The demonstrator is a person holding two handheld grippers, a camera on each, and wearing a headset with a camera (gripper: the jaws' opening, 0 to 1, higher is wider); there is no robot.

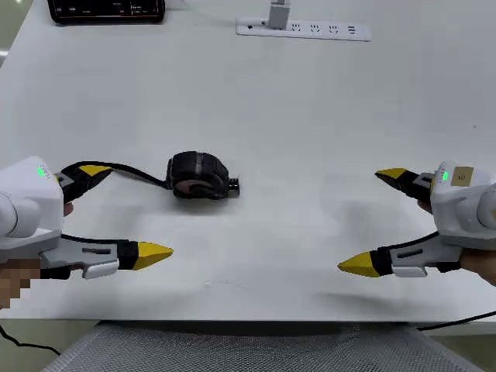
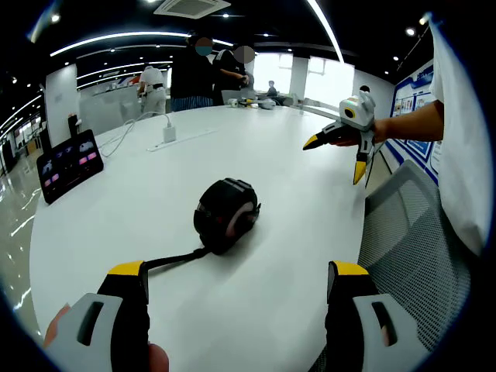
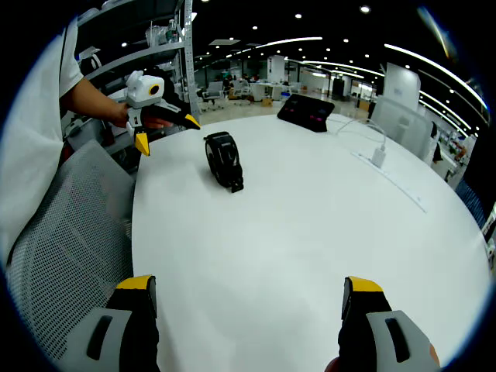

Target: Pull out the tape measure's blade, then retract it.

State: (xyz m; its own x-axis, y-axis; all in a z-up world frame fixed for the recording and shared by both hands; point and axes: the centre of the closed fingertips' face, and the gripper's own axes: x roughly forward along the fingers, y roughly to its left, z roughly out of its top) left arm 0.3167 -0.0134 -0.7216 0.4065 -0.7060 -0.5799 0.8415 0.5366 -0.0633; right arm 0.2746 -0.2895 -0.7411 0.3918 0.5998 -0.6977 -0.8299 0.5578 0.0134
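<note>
While left gripper (image 1: pixel 136 209) and right gripper (image 1: pixel 362 220) are held open, empty, the tape measure (image 1: pixel 198 176) at the left's 12 o'clock could be shoved away if clipped off-centre.

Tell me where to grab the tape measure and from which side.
Have the left tongs clamp the tape measure across its flat faces, coming from the strap side. Its blade tip points toward the right tongs, which could probably pinch it.

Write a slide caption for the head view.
Black tape measure on the white table, blade not yet out, flanked by the open left tool and open right tool.
</note>
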